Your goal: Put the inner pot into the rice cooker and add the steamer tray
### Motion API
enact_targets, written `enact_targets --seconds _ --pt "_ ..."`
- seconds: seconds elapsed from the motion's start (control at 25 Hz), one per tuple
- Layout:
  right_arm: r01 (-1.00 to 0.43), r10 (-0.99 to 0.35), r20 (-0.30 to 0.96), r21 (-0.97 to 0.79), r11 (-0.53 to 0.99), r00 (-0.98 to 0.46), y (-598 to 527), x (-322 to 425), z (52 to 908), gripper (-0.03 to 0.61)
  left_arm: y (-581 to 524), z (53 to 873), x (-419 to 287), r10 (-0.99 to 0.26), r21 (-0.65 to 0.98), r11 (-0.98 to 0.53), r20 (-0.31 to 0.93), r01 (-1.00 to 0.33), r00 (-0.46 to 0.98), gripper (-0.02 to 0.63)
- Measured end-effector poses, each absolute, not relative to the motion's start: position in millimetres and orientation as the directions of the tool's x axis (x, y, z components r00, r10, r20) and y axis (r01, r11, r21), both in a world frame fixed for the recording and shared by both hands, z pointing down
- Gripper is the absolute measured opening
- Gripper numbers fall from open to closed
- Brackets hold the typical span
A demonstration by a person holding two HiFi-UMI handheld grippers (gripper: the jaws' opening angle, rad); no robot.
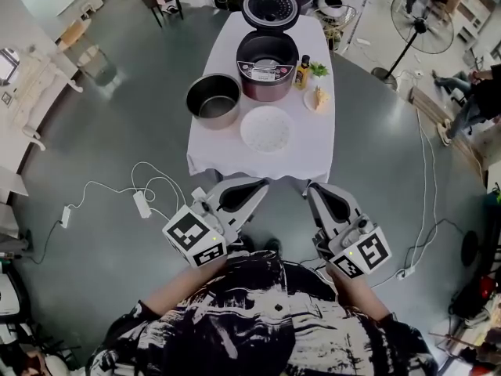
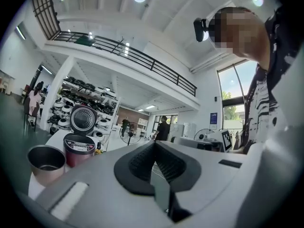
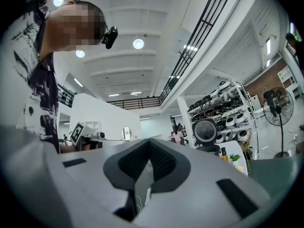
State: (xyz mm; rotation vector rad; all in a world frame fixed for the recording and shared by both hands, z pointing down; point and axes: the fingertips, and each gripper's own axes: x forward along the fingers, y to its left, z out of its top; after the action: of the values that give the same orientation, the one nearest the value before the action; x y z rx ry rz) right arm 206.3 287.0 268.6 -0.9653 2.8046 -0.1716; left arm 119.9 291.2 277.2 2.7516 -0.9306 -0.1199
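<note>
1. Two clenched, empty tools at 6 o'clock, well short of table (image 1: 313, 143): left gripper (image 1: 257, 186), right gripper (image 1: 314, 191).
2. Could knock inner pot (image 1: 213, 99) off table's 9 o'clock edge if reached with jaws unopened.
3. Stands upright at 8 o'clock from rice cooker (image 1: 268, 73), just beside it: round, dark grey metal, empty. White holed steamer tray (image 1: 266, 128) at 6 o'clock.

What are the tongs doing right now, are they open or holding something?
Left tongs: closed, holding nothing.
Right tongs: closed, holding nothing.
</note>
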Motion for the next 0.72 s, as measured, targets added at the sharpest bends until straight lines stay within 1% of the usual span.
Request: enact_targets --seconds 0.12,0.16,0.2,0.32,0.72 --pt "-0.552 -0.581 -0.194 -0.186 0.813 -0.790 285.7 204.4 258.7 -0.003 290.1 276.9 118.3 -0.612 0.252 -0.766 -0.003 -0.592 0.791 0.005" --pt "-0.543 -0.575 -0.219 -0.190 0.818 -0.789 283.5 203.3 254.8 0.227 289.9 276.8 118.3 -0.614 0.253 -0.764 -0.002 -0.593 0.790 0.005" --pt "-0.547 -0.579 -0.235 -0.189 0.815 -0.781 280.6 203.2 251.8 0.511 289.3 276.5 118.4 -0.615 0.253 -0.763 0.000 -0.595 0.788 0.005" --pt "-0.572 -0.598 -0.228 -0.173 0.802 -0.769 273.1 204.4 252.6 0.531 285.7 276.0 117.6 -0.619 0.256 -0.759 0.000 -0.598 0.785 0.005" --pt "-0.578 -0.603 -0.171 -0.176 0.797 -0.779 254.4 215.3 267.0 0.532 268.5 282.6 128.6 -0.631 0.272 -0.747 -0.002 -0.607 0.776 0.005"
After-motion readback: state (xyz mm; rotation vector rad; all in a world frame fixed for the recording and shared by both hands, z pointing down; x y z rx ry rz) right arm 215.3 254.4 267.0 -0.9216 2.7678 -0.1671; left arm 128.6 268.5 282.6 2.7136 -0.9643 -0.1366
